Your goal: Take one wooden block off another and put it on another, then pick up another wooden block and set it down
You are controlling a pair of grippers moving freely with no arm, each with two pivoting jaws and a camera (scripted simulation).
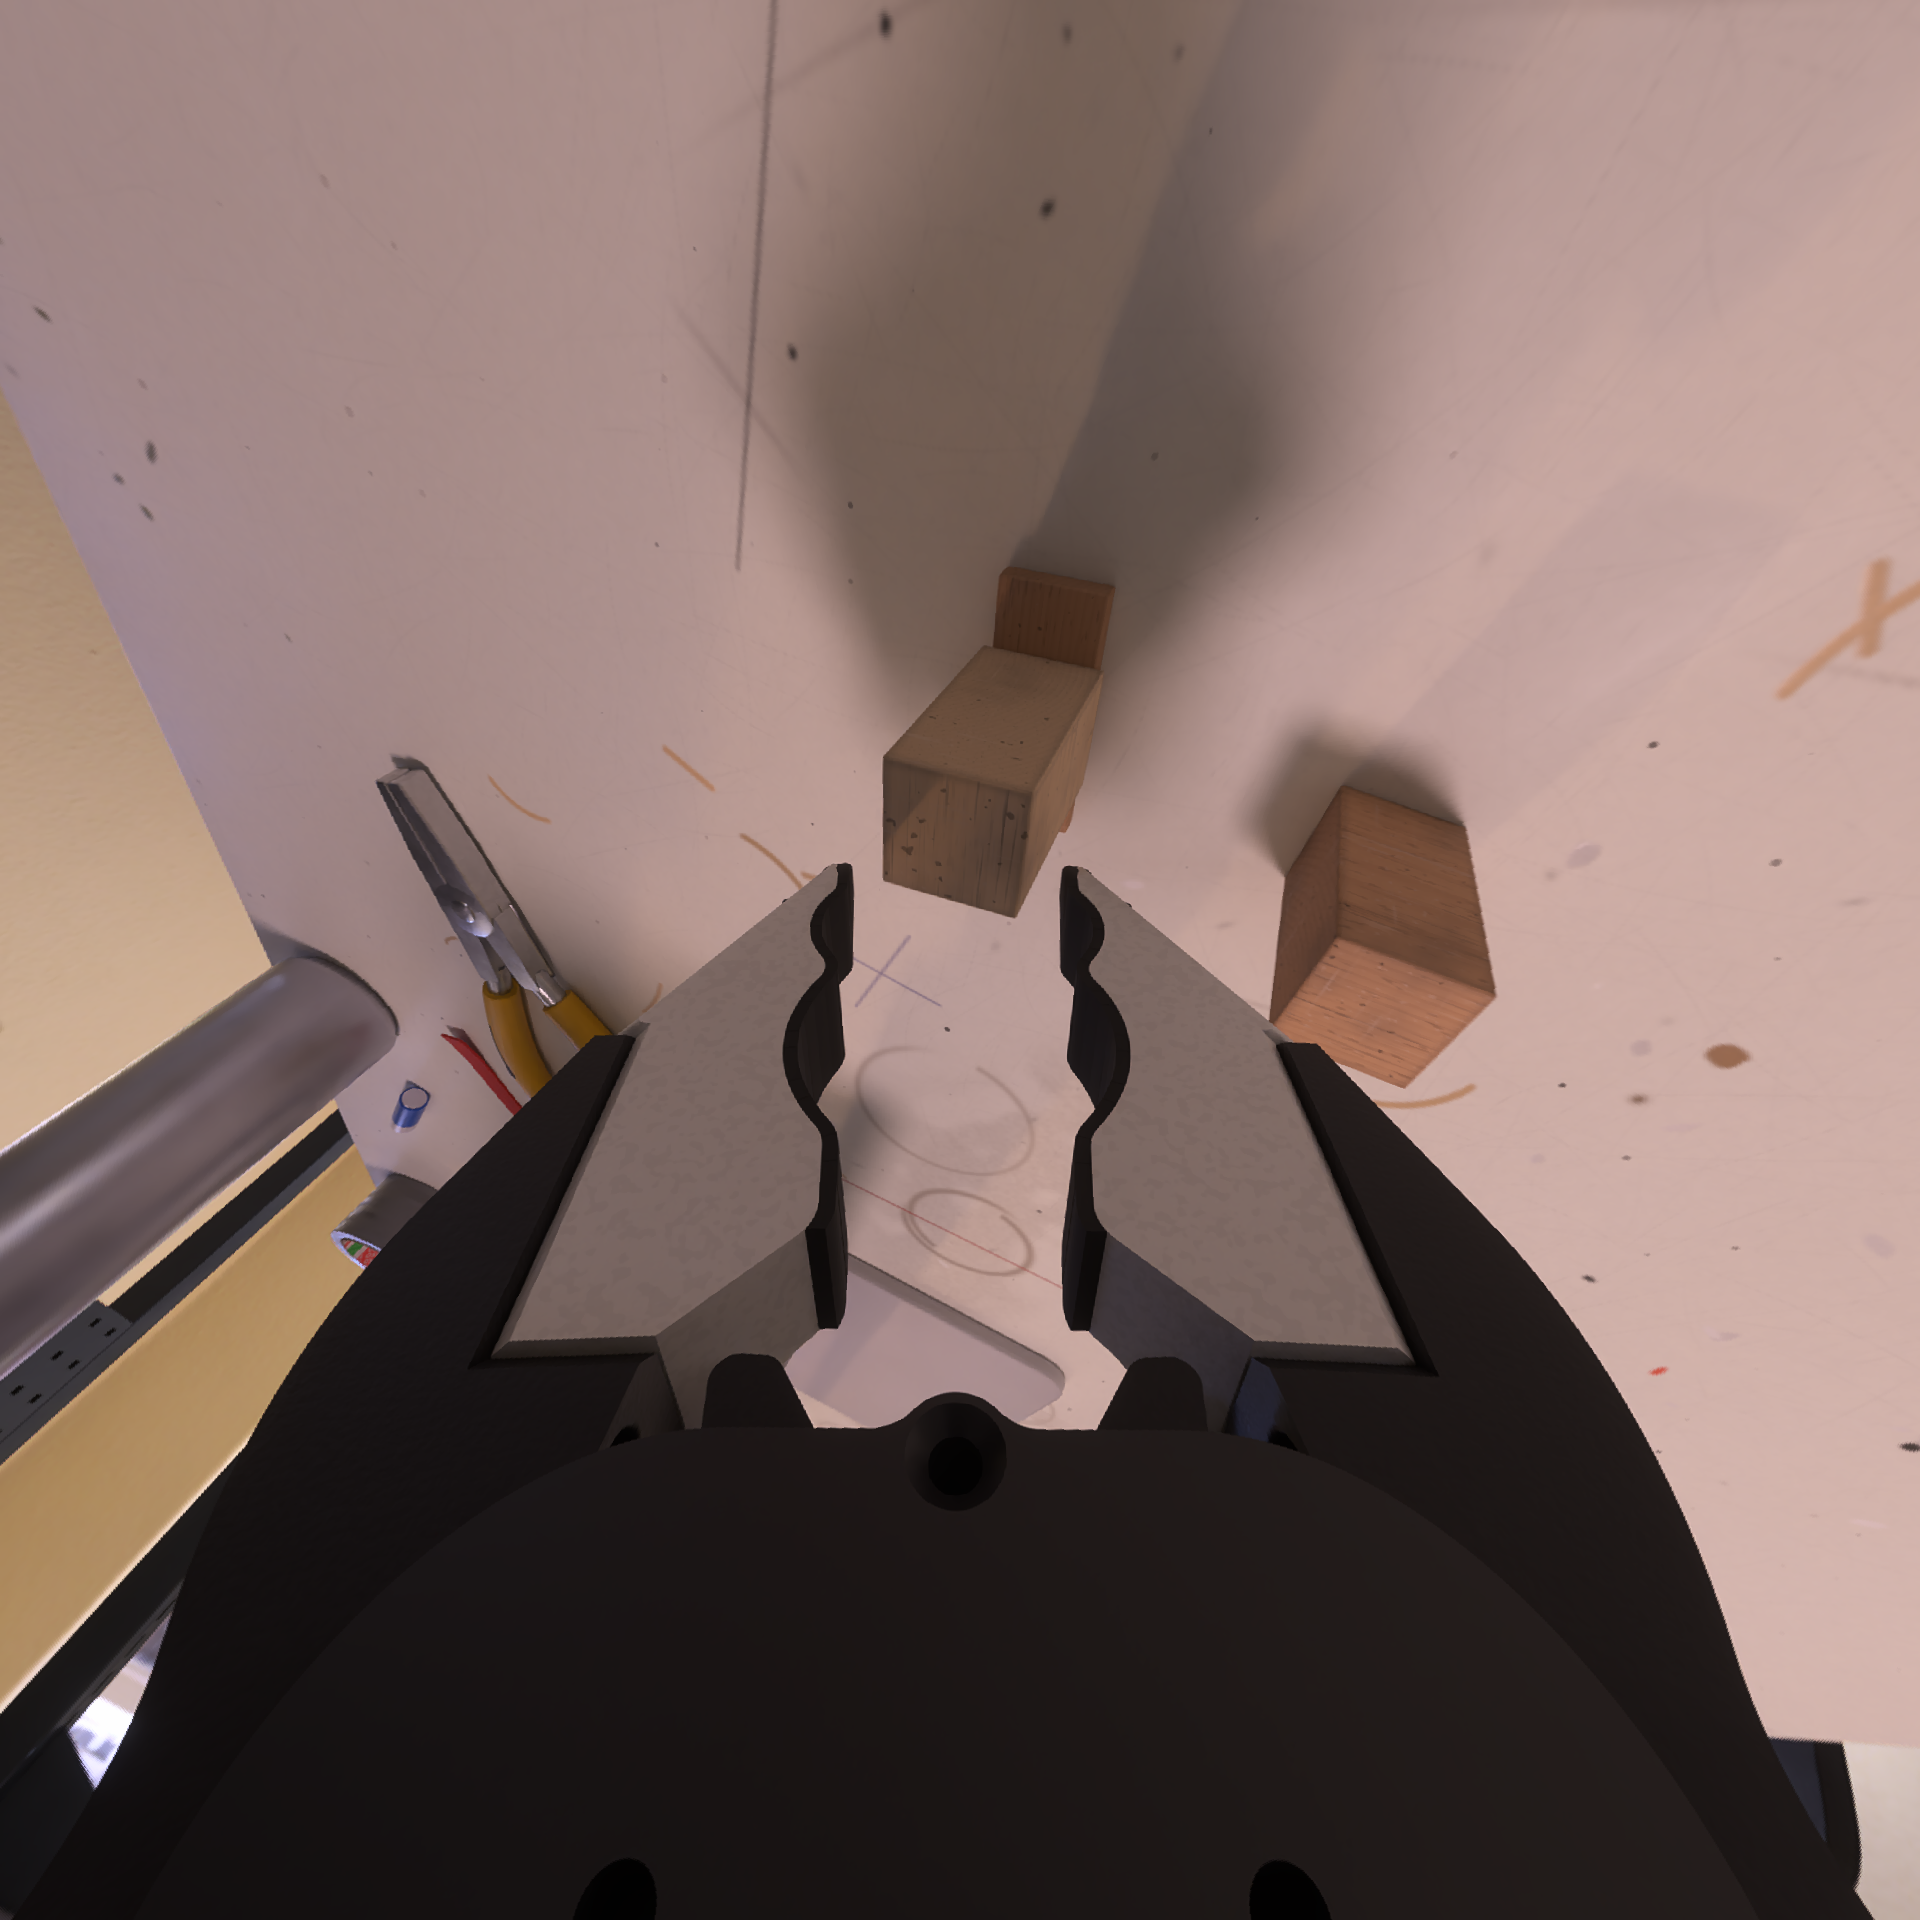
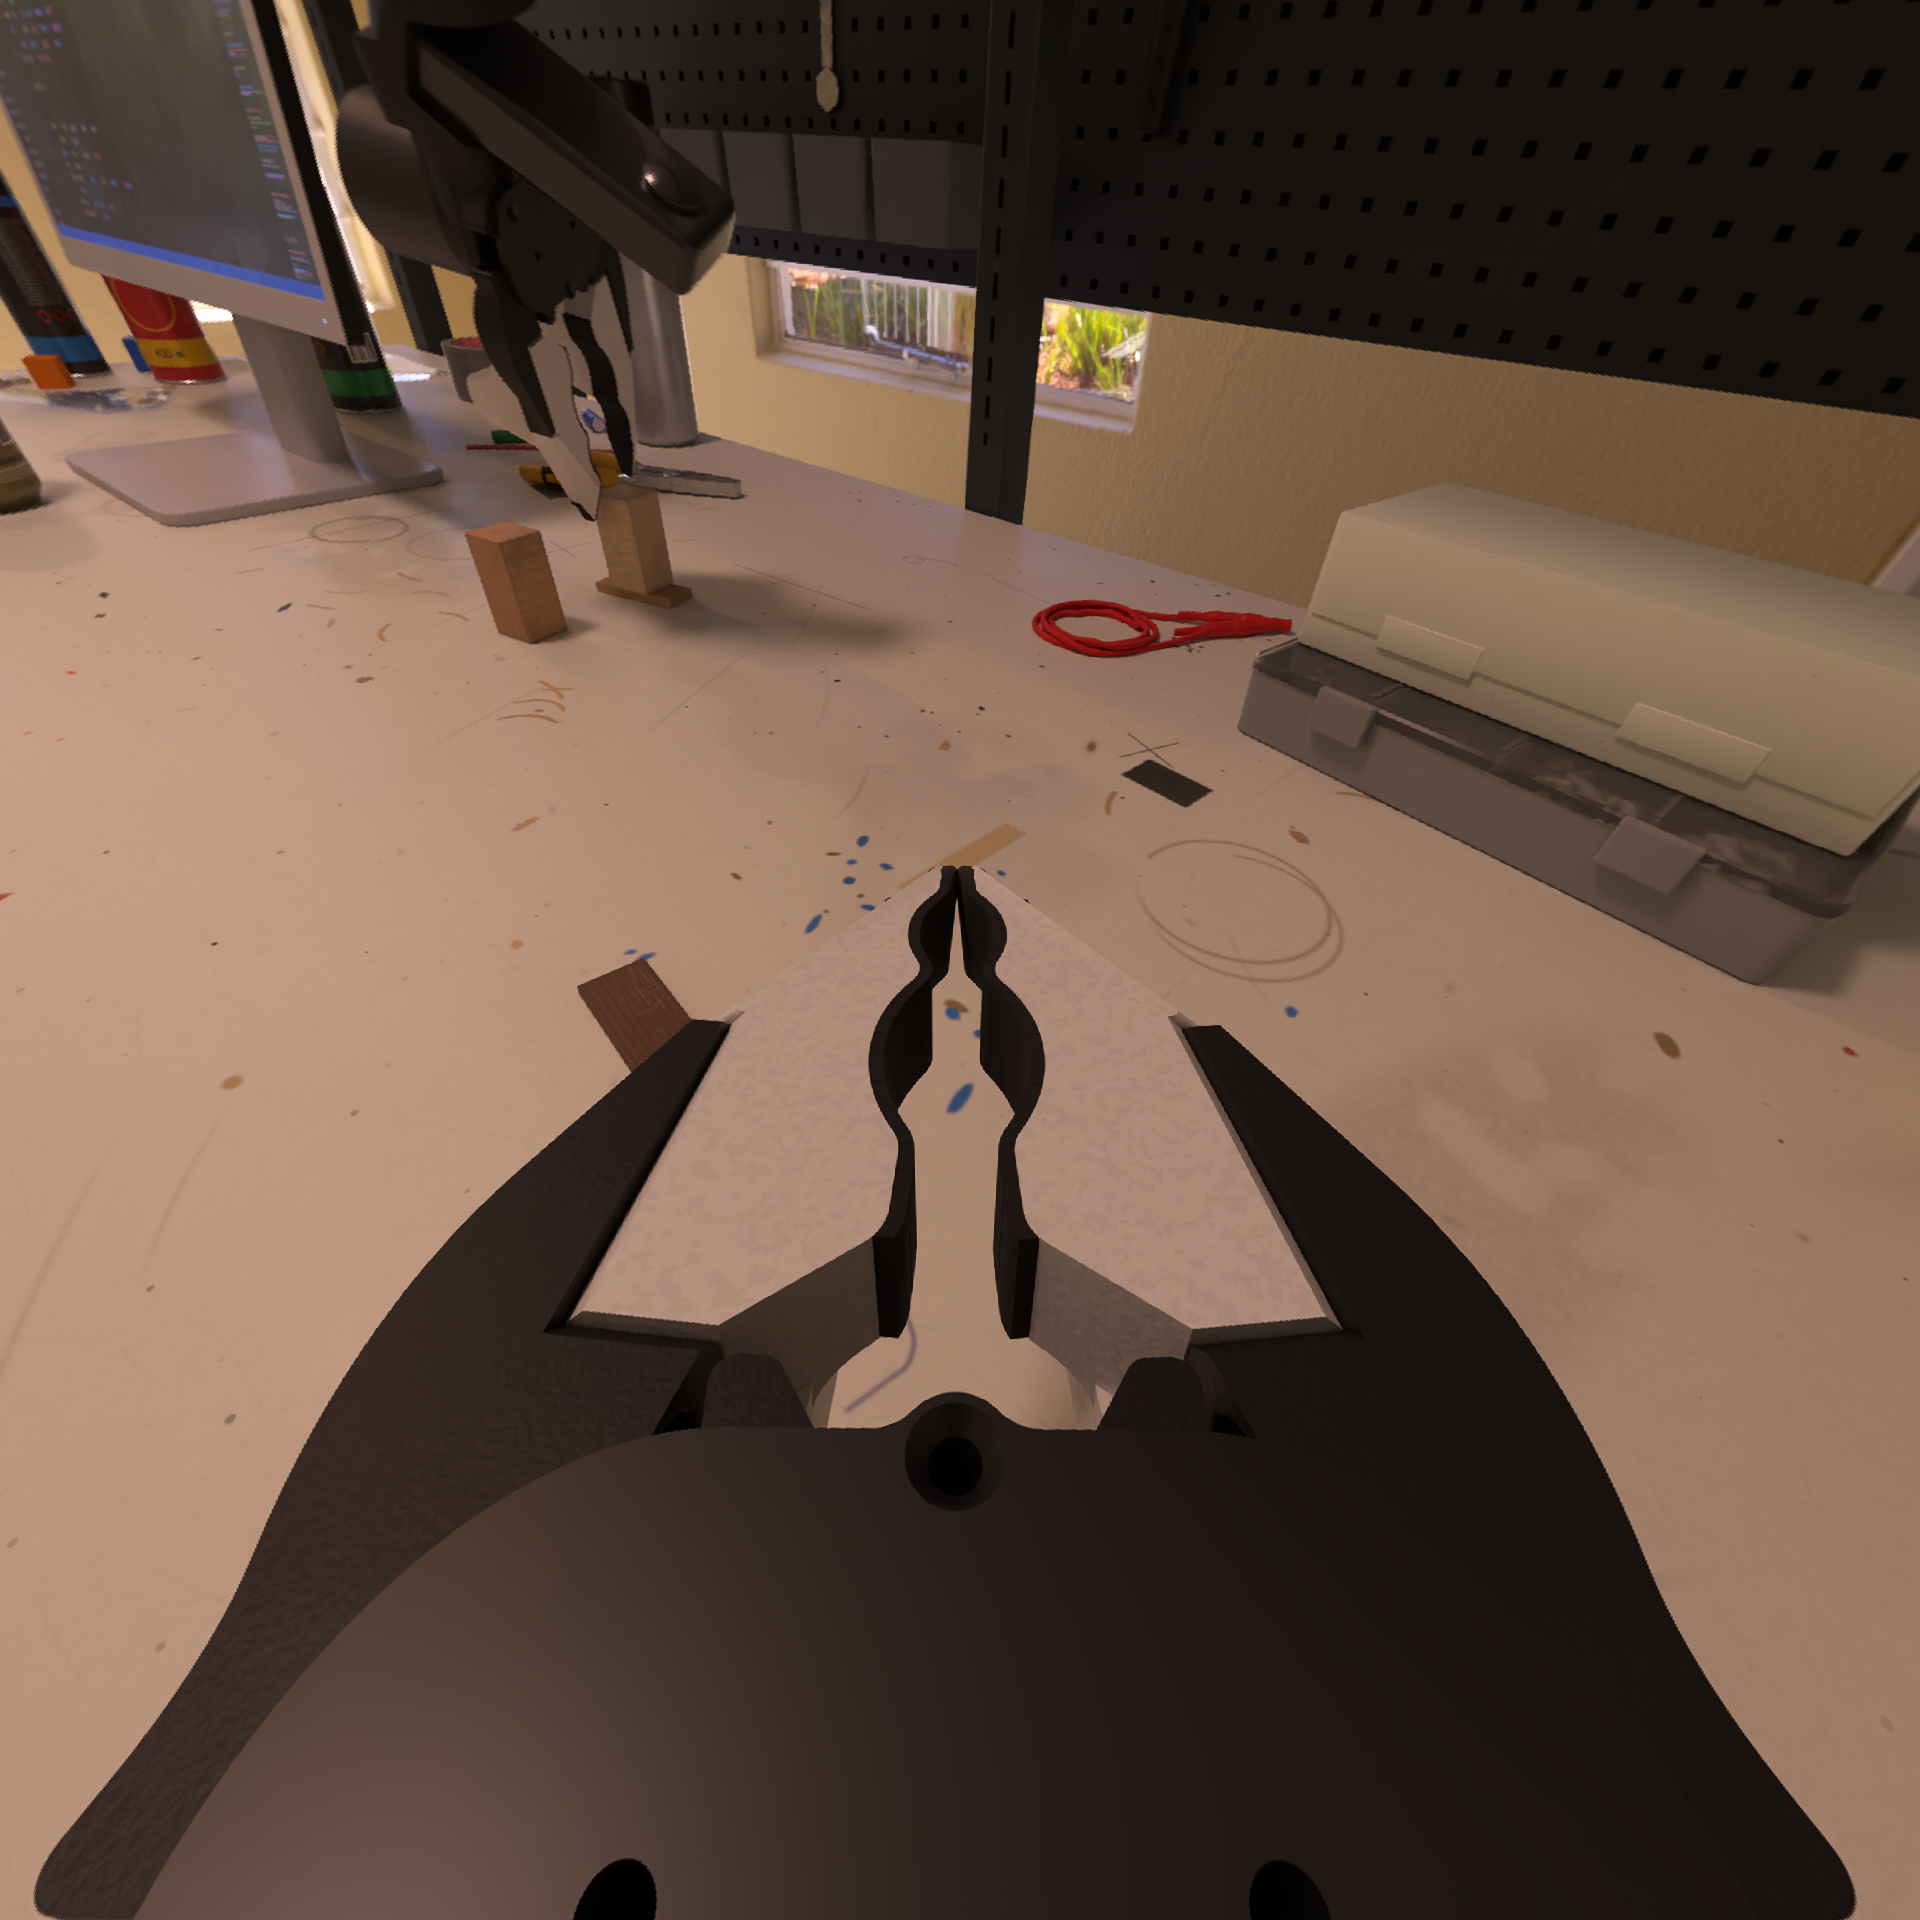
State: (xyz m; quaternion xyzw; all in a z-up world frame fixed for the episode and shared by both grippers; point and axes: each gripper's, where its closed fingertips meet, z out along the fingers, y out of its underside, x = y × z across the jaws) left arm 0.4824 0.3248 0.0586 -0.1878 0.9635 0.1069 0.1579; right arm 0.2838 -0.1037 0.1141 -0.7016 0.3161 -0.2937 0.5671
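Left gripper (image 1: 956,883) held open above stacked blocks; right gripper (image 2: 958,873) closed and empty.

On the stained workbench (image 2: 312,935), a pale upright block (image 1: 987,790) is seen standing on a thin flat block (image 1: 1055,618), just beyond the left gripper's parted jaws, which hold nothing. A reddish upright block (image 1: 1377,935) stands near it, apart. Beside the right gripper's meeting tips, a dark flat block (image 2: 634,1008) is partly hidden. Yellow-handled pliers (image 1: 488,935) lie well aside.

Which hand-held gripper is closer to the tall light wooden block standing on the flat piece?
Left. The left hand-held gripper hangs open just above the tall light block. The right hand-held gripper is shut, far across the table from it.
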